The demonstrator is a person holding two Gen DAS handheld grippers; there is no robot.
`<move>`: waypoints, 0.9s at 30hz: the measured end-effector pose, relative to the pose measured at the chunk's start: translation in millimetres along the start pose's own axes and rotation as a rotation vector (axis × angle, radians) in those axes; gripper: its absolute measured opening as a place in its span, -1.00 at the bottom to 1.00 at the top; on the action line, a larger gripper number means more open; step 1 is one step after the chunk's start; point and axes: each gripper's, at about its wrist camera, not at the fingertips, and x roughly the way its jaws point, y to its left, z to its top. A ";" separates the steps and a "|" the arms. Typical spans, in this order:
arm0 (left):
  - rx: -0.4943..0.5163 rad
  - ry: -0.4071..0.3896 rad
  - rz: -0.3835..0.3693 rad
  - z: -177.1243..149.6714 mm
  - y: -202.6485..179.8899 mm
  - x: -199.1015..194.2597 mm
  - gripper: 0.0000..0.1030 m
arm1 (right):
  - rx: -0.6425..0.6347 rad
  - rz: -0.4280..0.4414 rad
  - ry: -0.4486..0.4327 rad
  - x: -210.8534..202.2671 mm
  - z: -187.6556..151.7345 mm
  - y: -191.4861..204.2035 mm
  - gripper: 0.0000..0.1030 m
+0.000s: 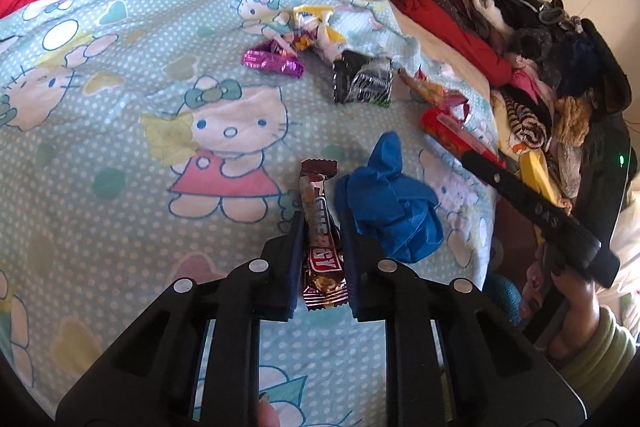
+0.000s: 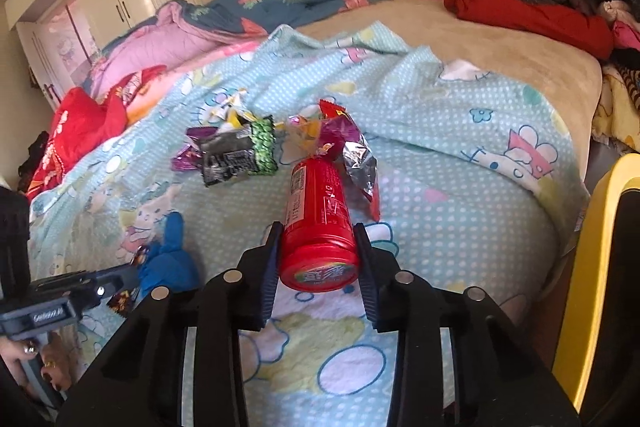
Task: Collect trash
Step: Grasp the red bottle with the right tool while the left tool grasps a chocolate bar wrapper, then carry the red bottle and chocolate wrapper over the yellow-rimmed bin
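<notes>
Left tongs (image 1: 320, 223): pinching a brown foil snack-bar wrapper (image 1: 320, 227), partly readable "ENERGY", lying on the bed's polka-dot cartoon-cat sheet (image 1: 120, 167).
Right tongs (image 2: 318, 251): clamping a red cylindrical plastic canister (image 2: 316, 223), its label print unreadable.

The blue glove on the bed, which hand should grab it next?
Probably left: the blue glove lies right beside the left gripper, though its fingers already pinch the snack bar. The right gripper holds the red tube.
</notes>
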 end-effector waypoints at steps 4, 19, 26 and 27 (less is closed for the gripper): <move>0.013 -0.053 -0.008 9.0 -1.7 -12.8 -0.76 | 0.030 0.022 -0.045 -15.4 -2.8 -3.8 -0.36; 0.116 -0.128 -0.052 30.8 -56.5 -32.5 -0.76 | 0.043 0.062 -0.081 -47.1 -10.1 -3.3 -0.36; 0.163 -0.136 -0.067 32.5 -83.3 -33.0 -0.76 | 0.071 0.074 -0.105 -62.4 -7.3 -10.5 -0.36; 0.167 -0.137 -0.068 32.1 -86.0 -33.0 -0.76 | 0.075 0.074 -0.110 -65.6 -6.4 -12.2 -0.36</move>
